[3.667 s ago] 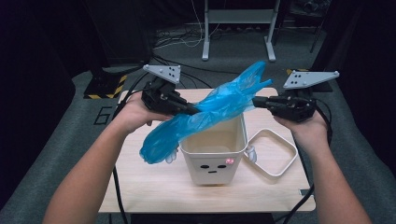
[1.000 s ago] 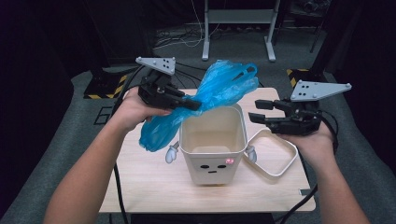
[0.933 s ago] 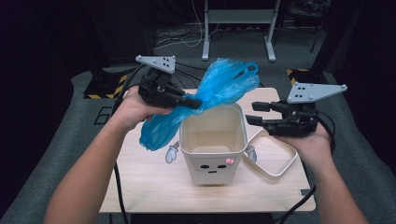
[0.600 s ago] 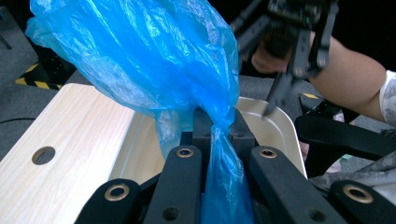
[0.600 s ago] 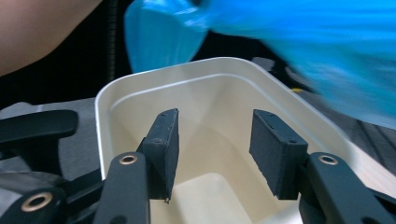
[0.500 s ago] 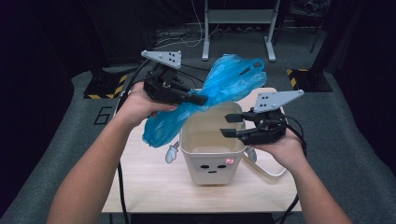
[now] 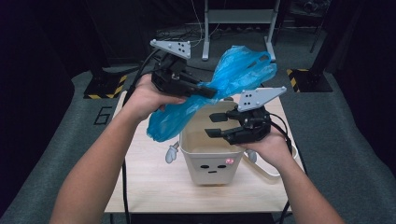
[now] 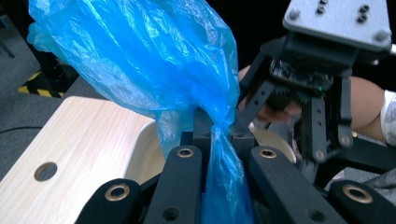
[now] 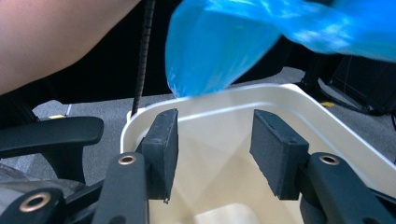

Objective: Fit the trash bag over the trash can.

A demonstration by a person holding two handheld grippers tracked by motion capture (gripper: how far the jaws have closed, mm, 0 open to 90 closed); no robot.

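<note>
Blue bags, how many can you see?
1. The blue bag hangs pinched in the left claw, above the cream bin. Another could hide inside the bin.

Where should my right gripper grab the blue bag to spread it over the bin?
Take the loose lower end of the blue bag, hanging beside the bin's rim, coming level from the bin side. The left gripper pinches its bunched middle, so that end hangs free; the right gripper is open.

Translucent blue plastic bag; cream-white bin with black dot eyes, dash mouth and a pink spot; pale wood-grain table; black grippers with grey plates; yellow-and-black hazard stripes.
</note>
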